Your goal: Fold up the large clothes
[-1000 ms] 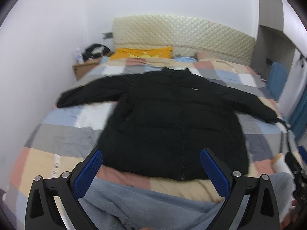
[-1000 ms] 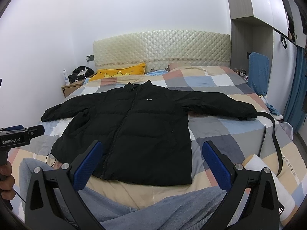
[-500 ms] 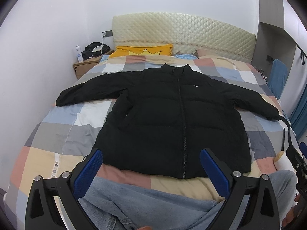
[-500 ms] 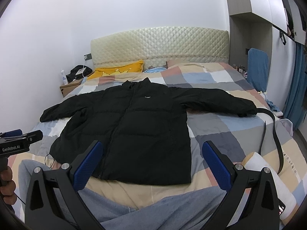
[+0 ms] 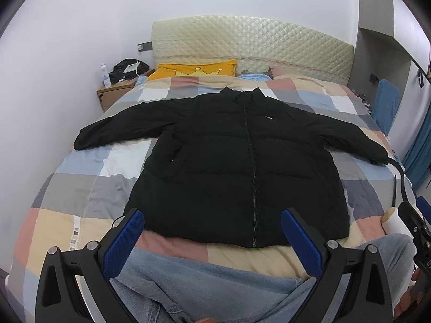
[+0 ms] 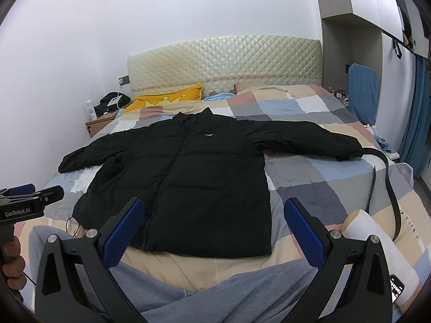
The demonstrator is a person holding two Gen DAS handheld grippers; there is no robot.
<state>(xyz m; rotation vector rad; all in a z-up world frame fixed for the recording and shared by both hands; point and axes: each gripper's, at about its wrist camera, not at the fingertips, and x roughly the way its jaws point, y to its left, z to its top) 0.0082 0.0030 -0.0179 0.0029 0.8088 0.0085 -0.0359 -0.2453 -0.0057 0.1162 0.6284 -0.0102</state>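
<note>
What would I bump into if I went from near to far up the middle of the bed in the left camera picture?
Blue jeans → black puffer jacket → checkered blanket → quilted headboard.

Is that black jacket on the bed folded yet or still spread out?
Spread out. The black jacket lies flat on the checked bed, front up, zipped, both sleeves stretched sideways. No fold shows.
</note>
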